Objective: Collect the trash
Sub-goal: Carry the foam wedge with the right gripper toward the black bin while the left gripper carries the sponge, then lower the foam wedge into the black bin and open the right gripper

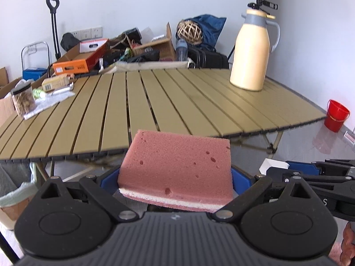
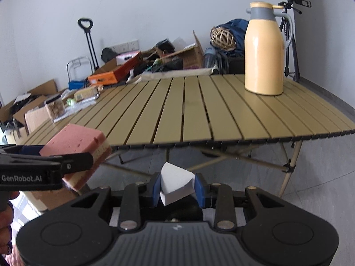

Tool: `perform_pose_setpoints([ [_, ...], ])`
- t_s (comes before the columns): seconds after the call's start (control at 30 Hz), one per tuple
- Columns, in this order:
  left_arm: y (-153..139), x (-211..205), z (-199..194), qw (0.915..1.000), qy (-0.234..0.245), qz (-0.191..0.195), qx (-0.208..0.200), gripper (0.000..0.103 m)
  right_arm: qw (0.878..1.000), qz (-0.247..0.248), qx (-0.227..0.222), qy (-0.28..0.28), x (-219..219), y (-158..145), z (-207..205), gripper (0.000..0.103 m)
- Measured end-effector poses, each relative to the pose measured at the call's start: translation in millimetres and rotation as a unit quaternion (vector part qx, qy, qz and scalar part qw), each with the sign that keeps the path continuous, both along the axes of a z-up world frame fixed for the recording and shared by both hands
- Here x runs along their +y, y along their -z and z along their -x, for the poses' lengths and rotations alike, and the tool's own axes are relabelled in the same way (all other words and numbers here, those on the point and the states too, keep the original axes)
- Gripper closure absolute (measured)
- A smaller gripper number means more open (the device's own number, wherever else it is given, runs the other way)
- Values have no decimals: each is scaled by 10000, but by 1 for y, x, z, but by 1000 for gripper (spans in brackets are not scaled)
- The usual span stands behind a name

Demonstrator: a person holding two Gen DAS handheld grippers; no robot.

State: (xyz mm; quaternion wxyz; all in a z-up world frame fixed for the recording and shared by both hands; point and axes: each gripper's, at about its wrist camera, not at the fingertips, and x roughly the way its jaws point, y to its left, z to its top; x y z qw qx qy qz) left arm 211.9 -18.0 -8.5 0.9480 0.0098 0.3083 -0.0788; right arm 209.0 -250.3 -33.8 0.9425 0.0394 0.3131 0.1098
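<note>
- Left gripper (image 1: 175,177): jaws clamped on a pink sponge (image 1: 177,161) with a white layer, held off the near edge of the slatted table (image 1: 177,102).
- Right gripper (image 2: 177,188): jaws narrow, pinching a small white foam wedge (image 2: 176,185) between the blue pads, also short of the table edge.
- Both grippers side by side, pointing down toward the table.
- Bin with a liner (image 1: 15,199) on the floor, lower left in the left wrist view.
- On the table: yellow jug (image 1: 250,53) far right; jar (image 1: 23,100) and wrappers on a cloth far left.
</note>
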Motion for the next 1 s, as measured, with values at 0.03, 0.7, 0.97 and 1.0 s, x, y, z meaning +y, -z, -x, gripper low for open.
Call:
perform_pose_setpoints([
  [0.03,4,0,3,10000,-13,-26,34,4,10000,34,42,-17,2,3,2,72],
  [0.7,102,3,18,9925,-207,-564,1068,4,9887,513,1376,-294,39,104,11,72],
  [0.97,130,5,7,9873,-330,-619,1425,4,9825,687,1715,-250,35,127,3,72],
  [1.0,134,6,5,9864,-365,-612,1483,4,9818,705,1749,-237,35,129,2,72],
])
